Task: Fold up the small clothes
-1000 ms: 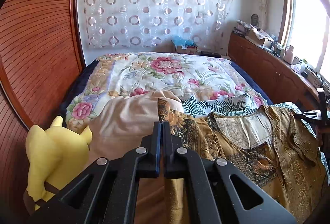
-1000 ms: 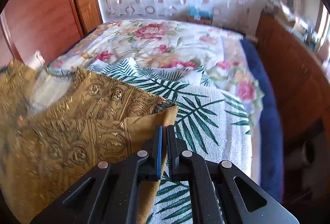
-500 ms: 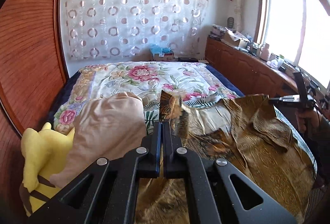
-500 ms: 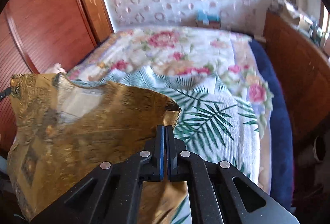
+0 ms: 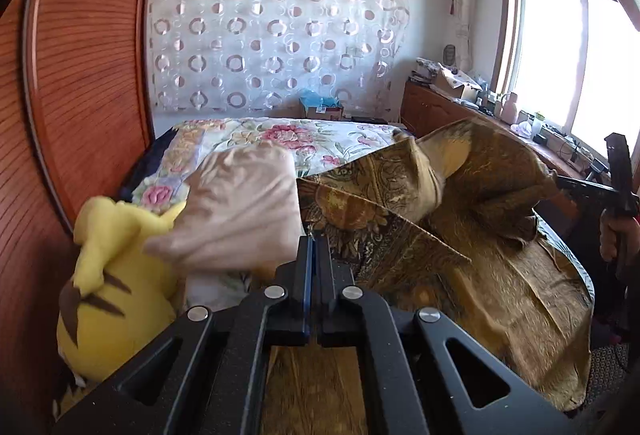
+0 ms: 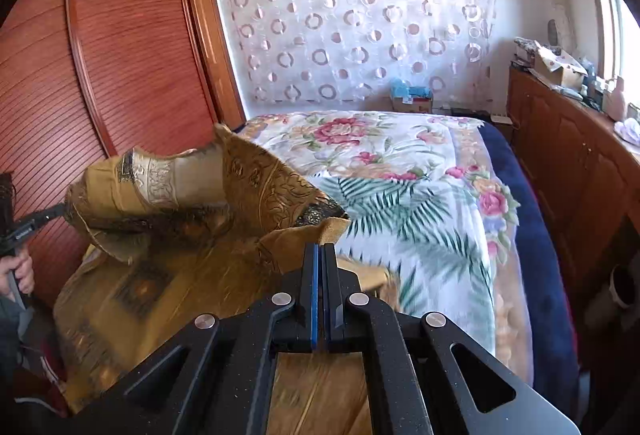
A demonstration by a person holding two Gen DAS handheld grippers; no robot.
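Note:
A golden-brown patterned shirt (image 5: pixel 460 235) hangs in the air above the near end of the bed, stretched between both grippers. My left gripper (image 5: pixel 314 241) is shut on one edge of it; cloth hangs below the fingers. My right gripper (image 6: pixel 320 251) is shut on the opposite edge (image 6: pixel 304 235). In the right wrist view the shirt (image 6: pixel 168 235) sags to the left, with its pale inner lining showing. Each gripper shows in the other's view: the right one (image 5: pixel 560 182) at the far right, the left one (image 6: pixel 60 211) at the far left.
The bed has a floral quilt (image 6: pixel 360 139) and a palm-leaf sheet (image 6: pixel 420 219). A beige pillow (image 5: pixel 240 203) and a yellow plush toy (image 5: pixel 116 275) lie by the wooden wardrobe (image 5: pixel 88 75). A cluttered wooden sideboard (image 6: pixel 568 139) runs along the right under the window.
Both grippers have lifted the shirt off the bed and pulled back and up. The shirt went from lying flat to hanging in the air between them.

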